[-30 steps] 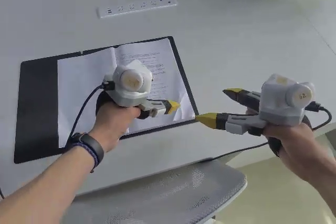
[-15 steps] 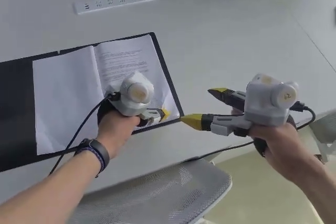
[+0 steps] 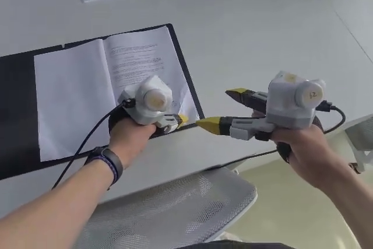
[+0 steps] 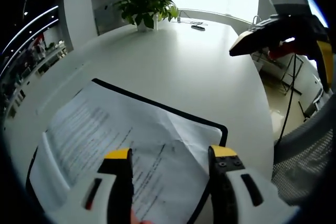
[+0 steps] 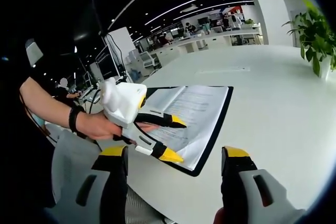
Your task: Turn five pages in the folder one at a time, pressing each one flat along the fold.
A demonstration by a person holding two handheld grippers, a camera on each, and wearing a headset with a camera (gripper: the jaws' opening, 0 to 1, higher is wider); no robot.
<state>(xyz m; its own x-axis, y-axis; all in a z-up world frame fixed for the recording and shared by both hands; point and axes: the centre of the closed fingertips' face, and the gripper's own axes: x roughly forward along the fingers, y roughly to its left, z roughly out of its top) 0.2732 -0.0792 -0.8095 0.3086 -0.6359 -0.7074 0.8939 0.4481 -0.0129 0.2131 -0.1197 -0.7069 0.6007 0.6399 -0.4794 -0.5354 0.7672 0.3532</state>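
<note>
A page-turn looks about to start: the left claw (image 3: pixel 180 119), jaws apart, hovers over the near right corner of the open black folder (image 3: pixel 17 86) on the white worktop (image 3: pixel 262 27), the right claw (image 3: pixel 217 108) spread and empty beside it. Next, pinch the printed white sheet (image 3: pixel 143 65) by its edge.

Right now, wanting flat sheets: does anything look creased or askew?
The right-hand page carries diagonal creases near its outer corner, ahead of the left gripper, so it lies uneven in the folder. Nothing else stands out.

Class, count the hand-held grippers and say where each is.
2. The left hand-held gripper is over the folder, at its near right corner; the right hand-held gripper is beside it, over the table.
</note>
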